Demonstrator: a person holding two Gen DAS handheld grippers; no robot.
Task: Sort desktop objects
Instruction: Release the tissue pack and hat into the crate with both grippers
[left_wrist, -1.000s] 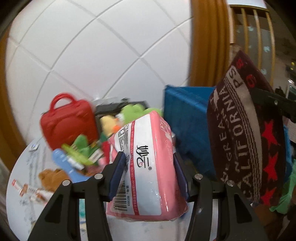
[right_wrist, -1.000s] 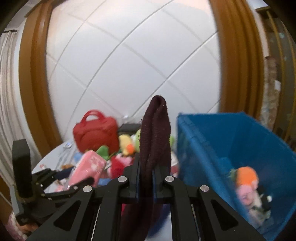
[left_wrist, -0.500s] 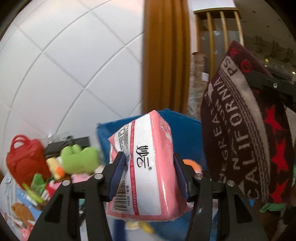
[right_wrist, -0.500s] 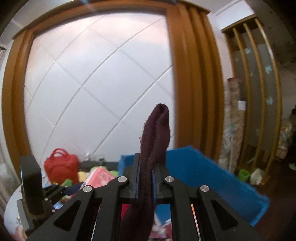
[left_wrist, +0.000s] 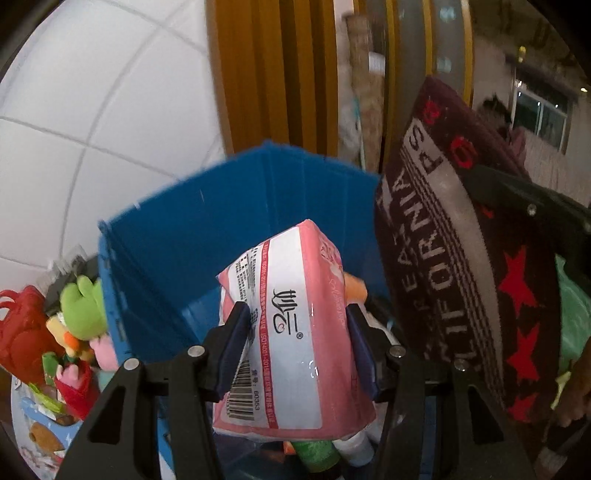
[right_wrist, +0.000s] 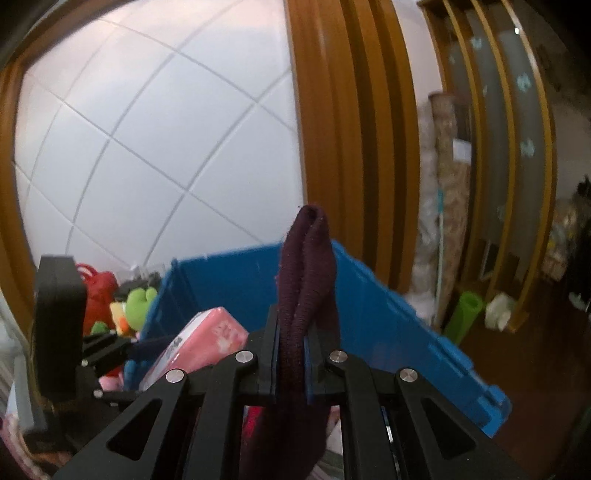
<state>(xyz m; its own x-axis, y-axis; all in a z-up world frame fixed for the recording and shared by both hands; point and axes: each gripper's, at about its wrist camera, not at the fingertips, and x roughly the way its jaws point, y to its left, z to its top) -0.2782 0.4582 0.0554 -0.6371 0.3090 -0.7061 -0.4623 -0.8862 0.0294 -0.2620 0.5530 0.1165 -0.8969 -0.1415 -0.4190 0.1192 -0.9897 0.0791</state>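
My left gripper (left_wrist: 295, 343) is shut on a pink tissue pack (left_wrist: 291, 332) and holds it over the open blue bin (left_wrist: 207, 236). My right gripper (right_wrist: 291, 343) is shut on a dark maroon towel (right_wrist: 308, 273) with red stars and white lettering, which also shows at the right of the left wrist view (left_wrist: 454, 258). It hangs above the blue bin (right_wrist: 388, 314). The tissue pack (right_wrist: 199, 343) and the left gripper show at the left of the right wrist view. Bottles lie inside the bin under the pack (left_wrist: 325, 450).
Left of the bin lie a red handbag (left_wrist: 18, 332), a green plush toy (left_wrist: 81, 306) and other small toys. A white tiled wall (right_wrist: 147, 147) and a wooden door frame (right_wrist: 351, 147) stand behind. A green roll (right_wrist: 465, 314) stands on the floor at right.
Both grippers have swung right from the toy pile to over the blue bin, each still holding its object. The handbag and toys have slid to the left edge.
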